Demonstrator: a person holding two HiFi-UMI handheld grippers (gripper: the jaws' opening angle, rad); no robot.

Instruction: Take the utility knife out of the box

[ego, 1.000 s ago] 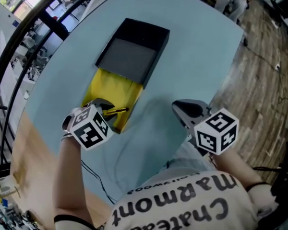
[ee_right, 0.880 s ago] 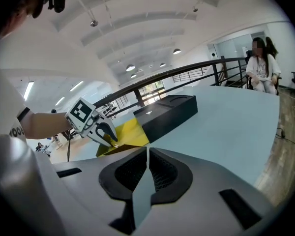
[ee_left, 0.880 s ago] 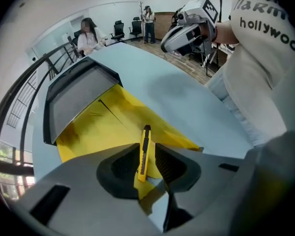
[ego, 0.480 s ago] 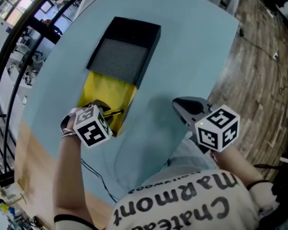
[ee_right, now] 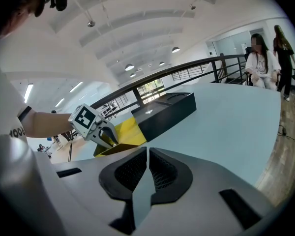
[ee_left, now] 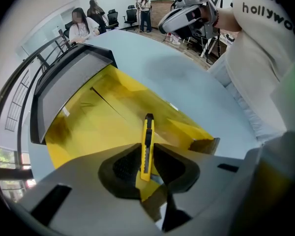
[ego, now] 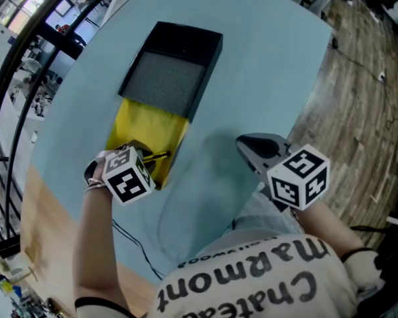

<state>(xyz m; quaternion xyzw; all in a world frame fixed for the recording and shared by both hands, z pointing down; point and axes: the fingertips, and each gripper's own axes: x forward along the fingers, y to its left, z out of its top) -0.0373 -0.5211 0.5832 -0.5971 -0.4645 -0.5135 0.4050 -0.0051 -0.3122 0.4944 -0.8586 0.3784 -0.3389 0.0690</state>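
The box lies on the pale blue table [ego: 265, 71]: a black sleeve [ego: 171, 71] slid partly off a yellow inner tray [ego: 142, 126]. My left gripper [ego: 148, 156] hovers over the tray's near end, shut on a yellow utility knife [ee_left: 147, 146] with a black slider. The knife's tip [ego: 164, 154] pokes out past the jaws, above the yellow tray [ee_left: 93, 122]. My right gripper [ego: 251, 148] hangs over bare table to the right of the box, shut with nothing in it. In the right gripper view its jaws [ee_right: 147, 168] meet, and the left gripper [ee_right: 102, 131] shows beside the sleeve [ee_right: 167, 109].
The table's rounded edge runs along the right, with wooden floor [ego: 358, 78] beyond it. A black railing [ego: 26, 52] curves past the far left. Two seated people [ee_right: 265, 58] and office chairs are behind the table's far end. A black cable [ego: 129, 240] trails under my left arm.
The head view has shifted slightly, so the box sits a little higher and further left in the picture. Both grippers have hardly moved; the left one still grips the knife.
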